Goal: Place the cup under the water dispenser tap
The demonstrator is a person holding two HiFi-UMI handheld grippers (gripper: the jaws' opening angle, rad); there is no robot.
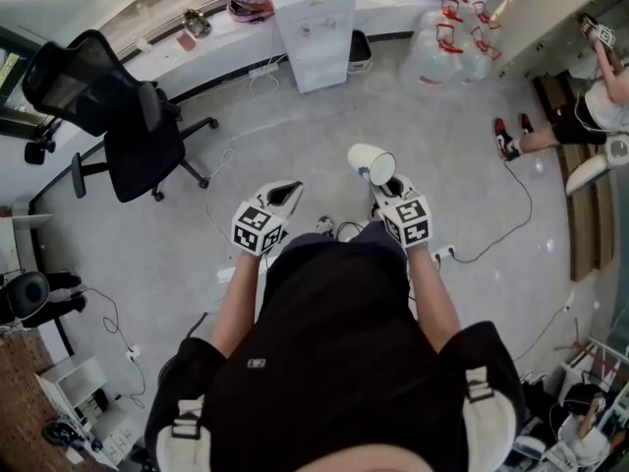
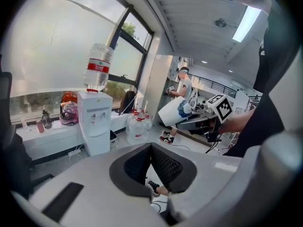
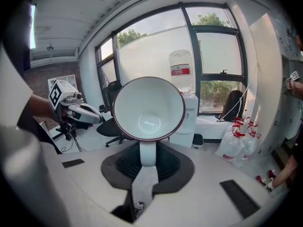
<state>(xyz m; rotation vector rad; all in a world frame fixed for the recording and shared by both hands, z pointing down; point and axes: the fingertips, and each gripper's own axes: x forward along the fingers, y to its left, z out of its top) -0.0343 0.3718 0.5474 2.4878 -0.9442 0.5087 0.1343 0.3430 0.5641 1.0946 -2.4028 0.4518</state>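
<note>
A white water dispenser (image 1: pixel 314 23) with a bottle on top stands against the far counter, some way across the floor from me. My right gripper (image 1: pixel 381 180) is shut on the handle of a white cup (image 1: pixel 371 162) with a dark red rim, held out in front of my body. In the right gripper view the cup (image 3: pixel 148 109) faces me mouth-on and empty, and it hides part of the dispenser (image 3: pixel 191 112). My left gripper (image 1: pixel 288 191) is held beside it, shut with nothing in it; its pads (image 2: pixel 161 162) meet at the tips. The left gripper view shows the dispenser (image 2: pixel 94 122) and the cup (image 2: pixel 174 113).
A black office chair (image 1: pixel 118 116) stands on the left. Several large water bottles (image 1: pixel 447 42) sit on the floor right of the dispenser. A seated person (image 1: pixel 580 116) is at the far right. Cables (image 1: pixel 511 214) trail over the grey floor.
</note>
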